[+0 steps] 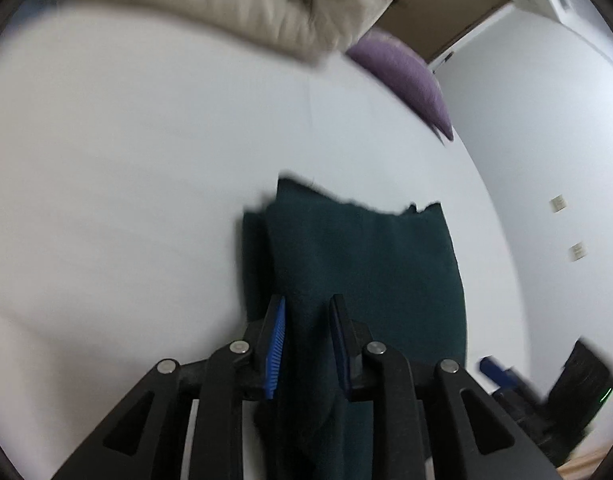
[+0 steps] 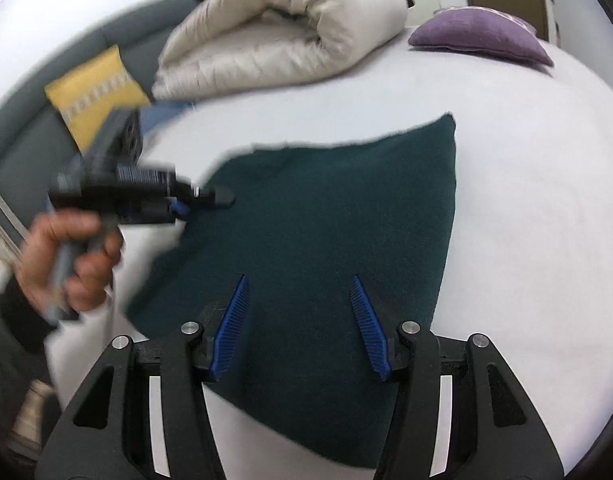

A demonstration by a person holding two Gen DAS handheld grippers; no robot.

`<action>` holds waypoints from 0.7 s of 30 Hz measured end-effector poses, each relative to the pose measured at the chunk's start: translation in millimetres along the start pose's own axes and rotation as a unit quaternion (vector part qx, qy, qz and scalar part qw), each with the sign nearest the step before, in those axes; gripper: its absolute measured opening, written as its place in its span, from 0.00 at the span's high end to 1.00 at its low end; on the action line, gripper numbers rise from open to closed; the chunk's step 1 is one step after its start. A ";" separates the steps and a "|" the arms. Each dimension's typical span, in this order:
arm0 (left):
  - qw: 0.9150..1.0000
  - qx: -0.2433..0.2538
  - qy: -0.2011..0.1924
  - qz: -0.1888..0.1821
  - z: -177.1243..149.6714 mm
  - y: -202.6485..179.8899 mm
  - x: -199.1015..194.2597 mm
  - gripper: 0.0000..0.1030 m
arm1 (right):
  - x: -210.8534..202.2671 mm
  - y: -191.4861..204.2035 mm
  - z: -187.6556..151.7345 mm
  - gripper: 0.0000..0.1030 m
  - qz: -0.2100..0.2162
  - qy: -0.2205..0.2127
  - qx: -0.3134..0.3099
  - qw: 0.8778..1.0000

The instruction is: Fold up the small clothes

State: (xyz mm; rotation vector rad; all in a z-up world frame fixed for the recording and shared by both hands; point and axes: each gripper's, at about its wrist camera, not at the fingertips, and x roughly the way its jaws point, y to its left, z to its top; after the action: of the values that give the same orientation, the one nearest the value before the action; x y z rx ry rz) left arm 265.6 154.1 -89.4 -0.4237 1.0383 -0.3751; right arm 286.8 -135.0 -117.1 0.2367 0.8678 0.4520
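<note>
Right wrist view is filled mostly by a white bed sheet, on which a dark green cloth is spread flat across the middle. Behind it, a rolled cream duvet is laid at the head of the bed, with a purple cushion to one side and a yellow cushion propped against a grey headboard on the other. The right gripper is held over the near part of the cloth, its blue pads set well apart with nothing clasped between them. The left gripper, blurred, is held by a hand at the cloth's far left edge. In the left wrist view a fold of the cloth is seen between that gripper's fingers, which stand slightly apart; whether the fabric is still pinched cannot be told.
</note>
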 end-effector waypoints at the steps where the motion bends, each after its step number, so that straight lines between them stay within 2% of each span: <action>1: 0.999 0.025 -0.015 0.013 -4.0 -12.2 -8.7 0.77 | -6.9 -4.3 3.8 0.50 0.029 -0.008 0.029 0.999; 3: 0.995 0.081 -0.043 0.031 -16.6 -40.7 -18.0 0.77 | -9.1 -13.0 8.5 0.50 0.070 -0.009 0.067 0.995; 5: 0.990 0.118 -0.045 0.056 -28.5 -60.5 -8.1 0.77 | 1.0 -21.9 7.1 0.50 0.096 0.008 0.096 0.991; 7: 0.988 0.132 -0.015 0.082 -38.7 -63.9 16.7 0.77 | 25.1 -36.0 -2.7 0.51 0.106 0.055 0.121 0.985; 8: 0.988 0.126 0.002 0.094 -44.3 -57.8 30.5 0.77 | 36.3 -44.7 -7.8 0.55 0.105 0.070 0.134 0.983; 9: 0.987 0.128 0.003 0.098 -51.1 -49.2 36.2 0.77 | 40.5 -52.9 -13.5 0.66 0.112 0.076 0.148 0.980; 11: 0.987 0.133 -0.015 0.084 -57.3 -41.4 31.1 0.77 | 35.9 -67.5 -20.1 0.69 0.145 0.076 0.180 0.970; 12: 0.989 0.127 -0.015 0.078 -57.8 -38.9 29.2 0.77 | 30.8 -69.8 -23.0 0.69 0.148 0.075 0.186 0.969; 14: 0.989 0.127 -0.015 0.070 -57.2 -37.0 26.1 0.77 | 17.9 -69.0 -25.1 0.65 0.169 0.061 0.191 0.965; 16: 0.989 0.132 -0.015 0.069 -56.9 -36.8 26.9 0.77 | 13.9 -63.8 -28.1 0.65 0.211 0.054 0.192 0.957; 18: 0.989 0.129 -0.015 0.068 -57.8 -34.8 25.4 0.77 | 26.9 -58.0 -31.0 0.61 0.202 0.076 0.179 0.960; 19: 0.990 0.127 -0.014 0.066 -59.3 -35.4 24.1 0.78 | 37.1 -58.2 -39.4 0.60 0.178 0.105 0.169 0.964; 20: 0.990 0.125 -0.013 0.063 -60.3 -34.4 23.2 0.78 | 48.1 -62.6 -49.7 0.61 0.171 0.128 0.167 0.963; 21: 0.990 0.123 -0.015 0.059 -60.6 -35.6 26.4 0.78 | 47.8 -67.7 -55.2 0.69 0.178 0.121 0.172 0.961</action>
State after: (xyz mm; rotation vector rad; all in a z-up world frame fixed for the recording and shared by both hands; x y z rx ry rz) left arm 220.6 101.0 -117.7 -0.1446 0.9695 -0.3846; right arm 290.1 -171.0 -209.9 0.6770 1.1488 0.6735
